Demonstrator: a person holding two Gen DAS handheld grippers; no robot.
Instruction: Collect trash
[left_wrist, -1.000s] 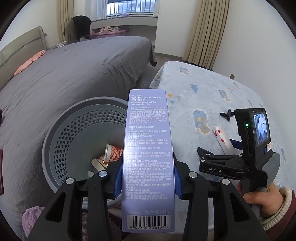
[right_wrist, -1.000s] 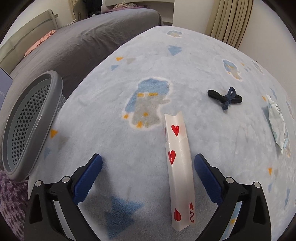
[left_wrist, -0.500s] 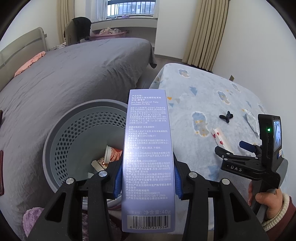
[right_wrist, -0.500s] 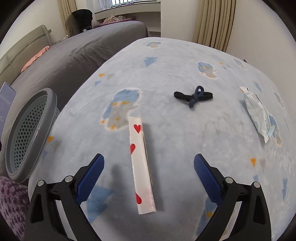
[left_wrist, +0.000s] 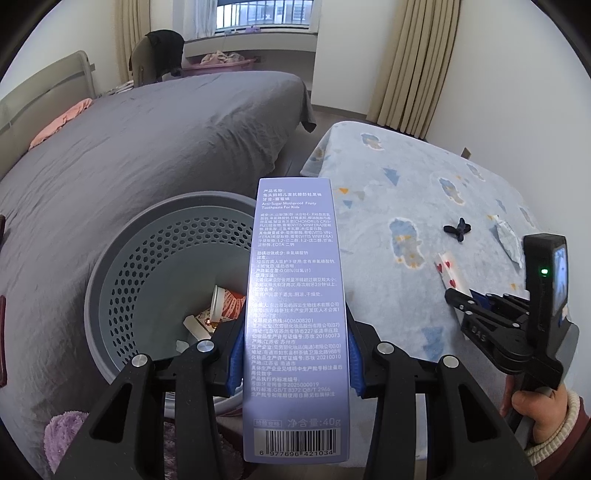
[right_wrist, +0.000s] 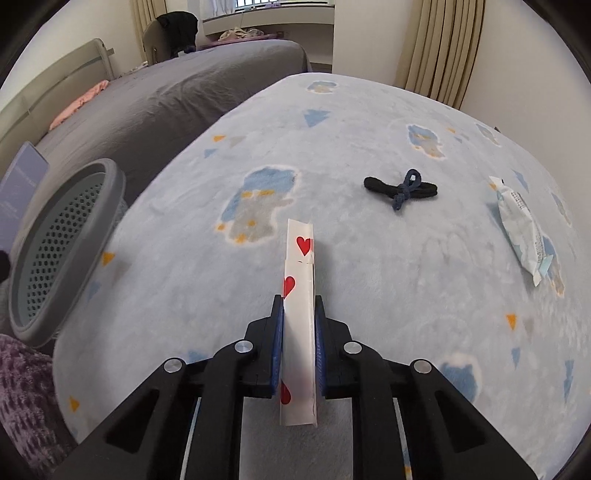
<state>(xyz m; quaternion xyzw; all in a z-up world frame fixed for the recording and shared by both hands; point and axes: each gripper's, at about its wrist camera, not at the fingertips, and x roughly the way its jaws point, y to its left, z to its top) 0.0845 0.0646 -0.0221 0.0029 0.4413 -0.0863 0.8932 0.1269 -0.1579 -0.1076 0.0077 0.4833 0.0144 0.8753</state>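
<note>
My left gripper (left_wrist: 295, 354) is shut on a tall lilac toothpaste box (left_wrist: 295, 314), held upright beside the grey perforated bin (left_wrist: 122, 258), which holds a few scraps. My right gripper (right_wrist: 299, 350) is shut on a folded white playing card with red hearts (right_wrist: 299, 280), pinched edge-up between the blue pads (right_wrist: 277, 350) just over the light blue blanket (right_wrist: 369, 288). The same right gripper (left_wrist: 476, 301) shows at the right of the left wrist view, with the card (left_wrist: 448, 273) sticking out ahead of it. The bin (right_wrist: 55, 251) lies to the card's left.
On the blanket lie a black and blue hair tie (right_wrist: 402, 190) and a white wet-wipe packet (right_wrist: 524, 229) at the right. A large bed with a grey cover (left_wrist: 129, 155) stands behind the bin. A purple fluffy cloth (right_wrist: 22, 387) sits at the lower left.
My right gripper went from wide open over the flat card to shut on it, and the card now stands on edge between the pads. The left gripper and box stayed still.
</note>
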